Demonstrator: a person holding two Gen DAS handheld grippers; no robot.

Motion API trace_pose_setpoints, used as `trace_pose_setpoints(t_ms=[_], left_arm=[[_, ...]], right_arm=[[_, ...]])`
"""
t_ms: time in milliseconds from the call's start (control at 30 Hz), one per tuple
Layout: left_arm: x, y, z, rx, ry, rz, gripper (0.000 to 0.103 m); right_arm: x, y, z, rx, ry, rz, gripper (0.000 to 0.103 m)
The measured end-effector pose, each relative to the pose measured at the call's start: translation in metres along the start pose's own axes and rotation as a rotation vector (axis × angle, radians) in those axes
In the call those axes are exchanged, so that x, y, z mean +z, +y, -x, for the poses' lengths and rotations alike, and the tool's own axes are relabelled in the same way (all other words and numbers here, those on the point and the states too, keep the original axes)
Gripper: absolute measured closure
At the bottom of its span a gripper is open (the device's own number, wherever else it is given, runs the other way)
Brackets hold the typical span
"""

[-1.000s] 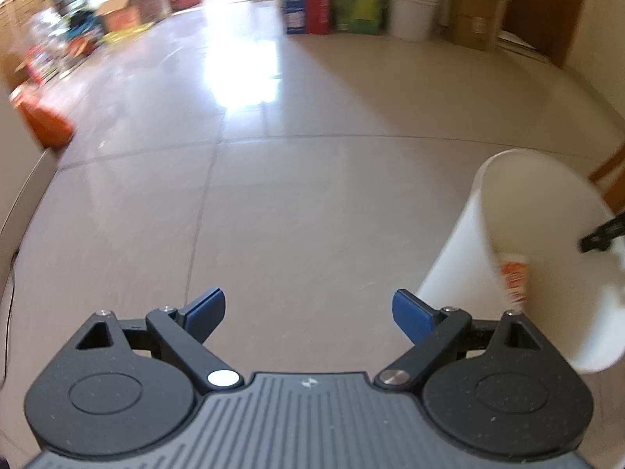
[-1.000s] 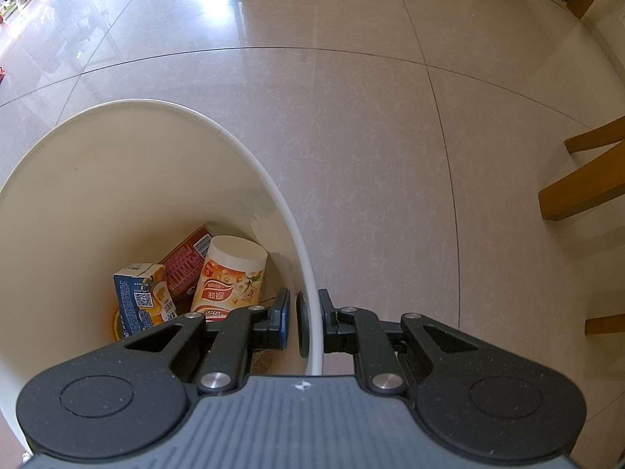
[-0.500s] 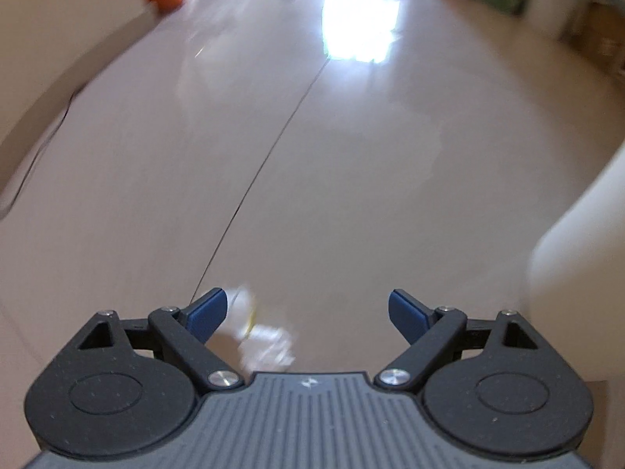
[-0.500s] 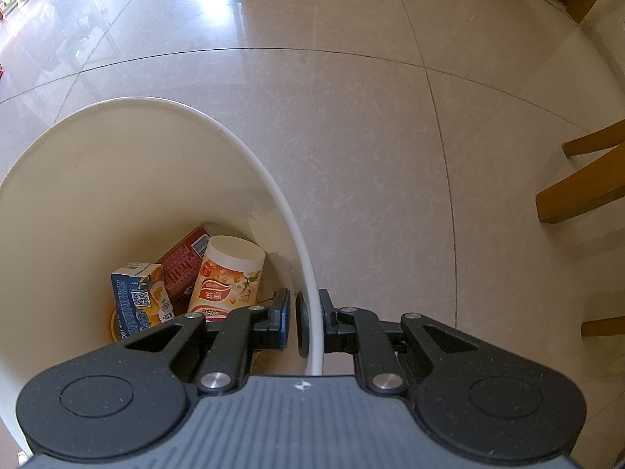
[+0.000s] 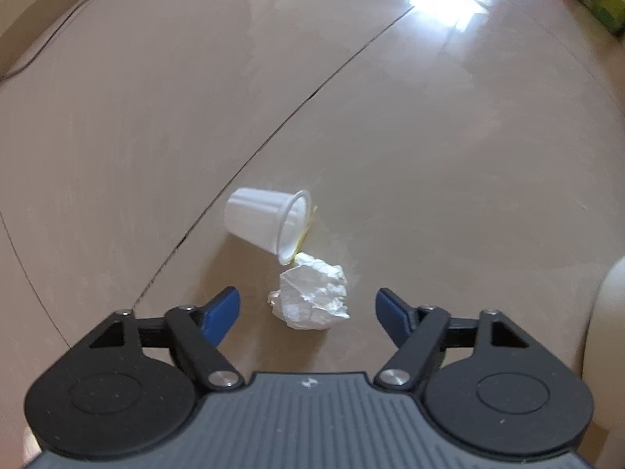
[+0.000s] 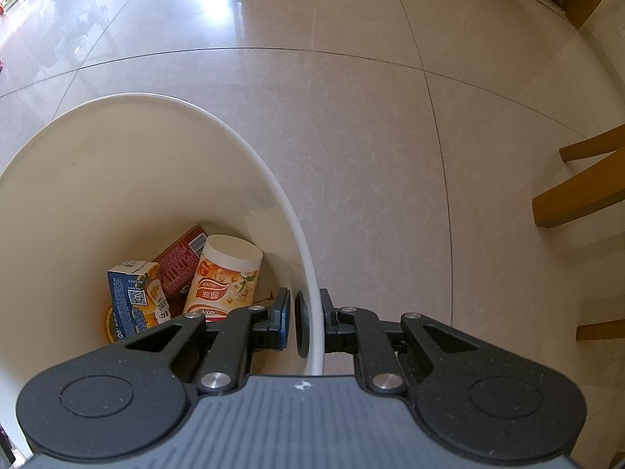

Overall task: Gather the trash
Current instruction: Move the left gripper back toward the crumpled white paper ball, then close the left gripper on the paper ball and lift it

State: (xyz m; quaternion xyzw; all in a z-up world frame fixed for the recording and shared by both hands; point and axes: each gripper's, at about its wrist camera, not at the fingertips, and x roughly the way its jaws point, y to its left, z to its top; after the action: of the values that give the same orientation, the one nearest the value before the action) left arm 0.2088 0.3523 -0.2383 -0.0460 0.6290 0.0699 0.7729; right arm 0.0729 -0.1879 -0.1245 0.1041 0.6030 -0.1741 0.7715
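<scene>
Left gripper (image 5: 308, 310) over floor litter; right gripper (image 6: 304, 322) clamped on the white bin's rim (image 6: 310, 312).

A crumpled paper ball (image 5: 310, 299) lies low in the frame's centre between the left gripper's blue pads (image 5: 220, 314), untouched; the jaws have just been closing. Touching it above, a white plastic cup (image 5: 265, 221) lies on its side, long axis left to right, mouth facing right. Bare tiled floor (image 5: 429, 156) surrounds both. The bin's wall is cut off at the right edge. Inside the bin: a lidded drink cup (image 6: 222, 277), a blue carton (image 6: 136, 299), and a partly hidden red box (image 6: 179, 258).

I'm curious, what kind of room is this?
Probably a room in a home: shiny tiled floor, wooden chair legs, a white bin holding food packets.
</scene>
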Motion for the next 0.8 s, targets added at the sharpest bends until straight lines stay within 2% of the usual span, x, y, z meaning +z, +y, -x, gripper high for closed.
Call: trace_pose_setpoints(t_ms=[367,733,800], left_arm=[[0.011,0.026,-0.02,-0.016,0.023,0.122,0.042],[0.015,0.025,-0.021,0.01,0.049,0.113,0.054],[0.016,0.022,-0.023,0.024,0.068,0.092,0.064]], right_arm=[[0.0,0.0,0.0,-0.004,0.0,0.003,0.087],[0.0,0.0,0.0,-0.005,0.001,0.001,0.086],[0.0,0.001,0.0,-0.006,0.0,0.001,0.086]])
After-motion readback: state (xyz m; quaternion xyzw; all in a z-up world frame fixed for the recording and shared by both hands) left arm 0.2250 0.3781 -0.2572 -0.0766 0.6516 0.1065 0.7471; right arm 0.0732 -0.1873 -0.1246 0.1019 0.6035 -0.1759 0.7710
